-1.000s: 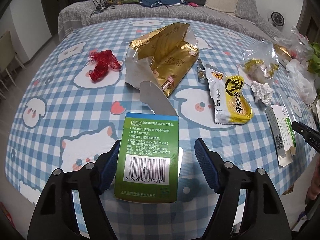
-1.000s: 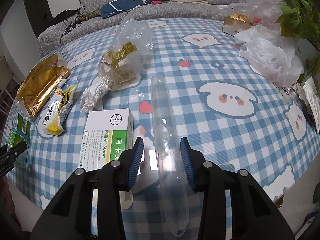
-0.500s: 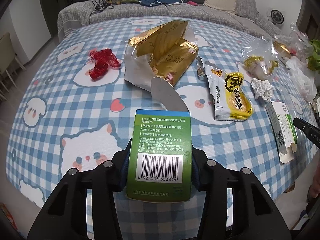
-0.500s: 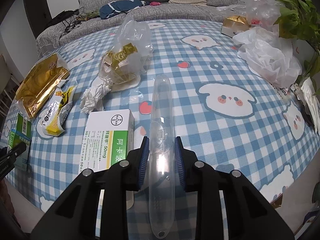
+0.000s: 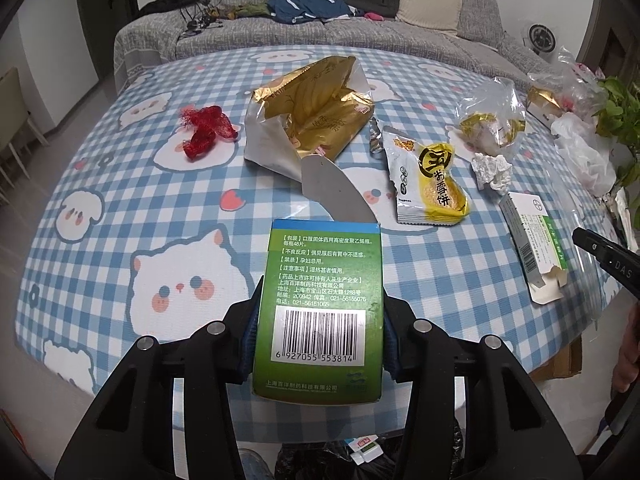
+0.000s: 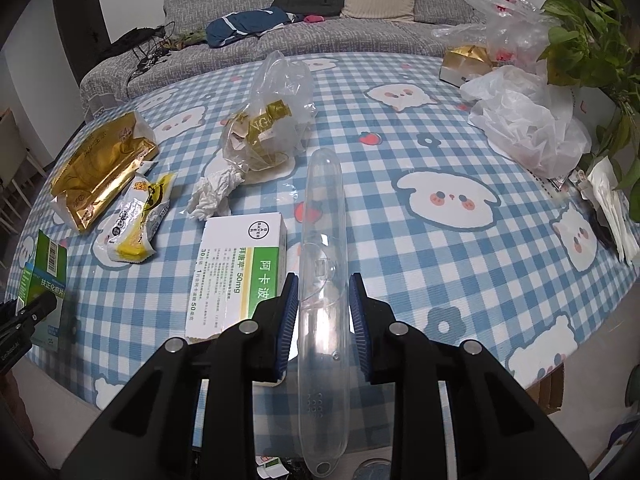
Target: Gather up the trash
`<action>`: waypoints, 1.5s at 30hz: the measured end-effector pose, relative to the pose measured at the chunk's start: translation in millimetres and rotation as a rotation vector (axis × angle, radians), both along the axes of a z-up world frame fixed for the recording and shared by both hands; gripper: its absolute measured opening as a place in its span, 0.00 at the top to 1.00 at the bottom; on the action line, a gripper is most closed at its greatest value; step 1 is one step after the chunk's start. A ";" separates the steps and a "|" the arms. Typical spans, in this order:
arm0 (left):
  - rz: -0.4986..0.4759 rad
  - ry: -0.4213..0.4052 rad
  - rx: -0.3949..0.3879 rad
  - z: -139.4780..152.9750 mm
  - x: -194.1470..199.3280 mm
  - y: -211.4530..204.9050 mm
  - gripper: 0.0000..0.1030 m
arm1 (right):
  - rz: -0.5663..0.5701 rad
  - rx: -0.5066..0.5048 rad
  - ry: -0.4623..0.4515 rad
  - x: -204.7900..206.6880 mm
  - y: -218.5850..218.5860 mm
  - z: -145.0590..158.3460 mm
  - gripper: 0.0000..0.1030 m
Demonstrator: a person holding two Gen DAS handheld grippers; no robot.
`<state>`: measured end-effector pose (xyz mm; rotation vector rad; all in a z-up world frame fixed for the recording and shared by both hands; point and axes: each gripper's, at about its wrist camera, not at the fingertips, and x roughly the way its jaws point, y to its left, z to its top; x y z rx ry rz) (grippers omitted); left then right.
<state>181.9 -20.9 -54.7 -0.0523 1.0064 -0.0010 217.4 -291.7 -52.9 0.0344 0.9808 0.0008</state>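
Observation:
My left gripper [image 5: 318, 320] is shut on a green medicine box [image 5: 320, 300] with a barcode and an open grey flap, held above the table's near edge. That box also shows in the right wrist view [image 6: 46, 276]. My right gripper [image 6: 322, 308] is shut on a long clear plastic case [image 6: 322, 280], lifted over the table edge. On the checked tablecloth [image 5: 120, 216] lie a gold foil bag [image 5: 316, 116], a yellow snack wrapper [image 5: 430, 182], a crumpled tissue [image 5: 492, 170], red netting [image 5: 206, 130] and a white and green pill box [image 6: 240, 272].
A clear bag with gold scraps [image 6: 268, 128] lies mid-table. White plastic bags [image 6: 528, 128] and a potted plant [image 6: 592, 40] crowd the right side. A grey sofa [image 5: 320, 32] with clothes and a backpack stands behind. A dark bag with rubbish [image 5: 360, 452] sits below the table edge.
Both grippers closed: the left on the green box, the right on the clear case. Both have since lifted their loads and drawn back toward the near table edge.

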 end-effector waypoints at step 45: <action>-0.009 -0.051 -0.043 22.6 -146.4 -18.9 0.55 | 0.027 0.003 -0.092 -145.2 5.3 32.7 0.76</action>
